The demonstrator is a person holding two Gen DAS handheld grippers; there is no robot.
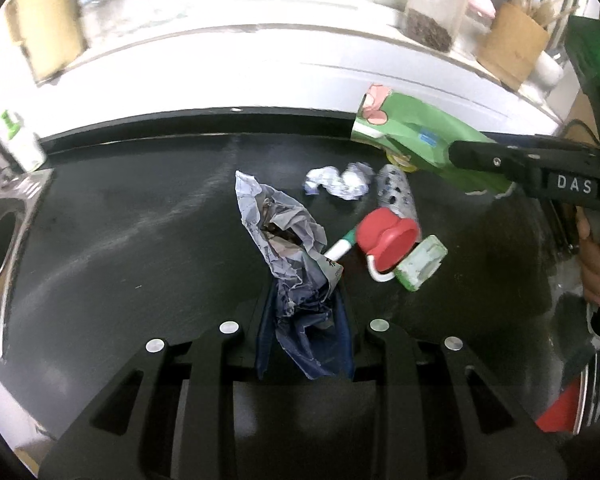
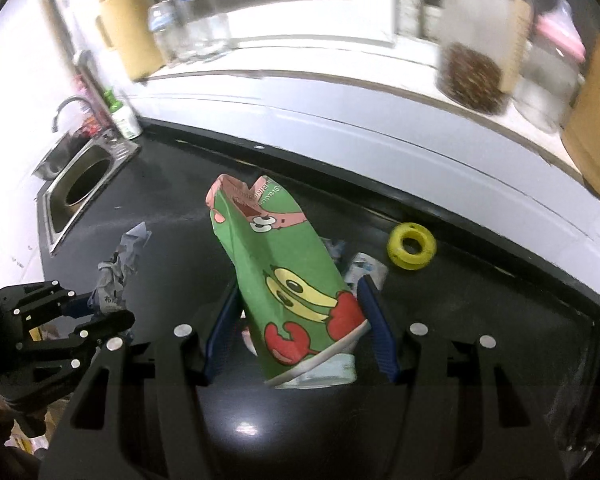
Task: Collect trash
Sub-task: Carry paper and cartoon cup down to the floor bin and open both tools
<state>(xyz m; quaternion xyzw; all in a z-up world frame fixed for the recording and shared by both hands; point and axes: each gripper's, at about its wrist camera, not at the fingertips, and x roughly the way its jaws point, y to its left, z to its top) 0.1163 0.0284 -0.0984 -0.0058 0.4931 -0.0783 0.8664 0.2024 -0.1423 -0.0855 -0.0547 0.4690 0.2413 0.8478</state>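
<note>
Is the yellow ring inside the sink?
No, the yellow ring lies on the black counter, far to the right of the sink.
</note>
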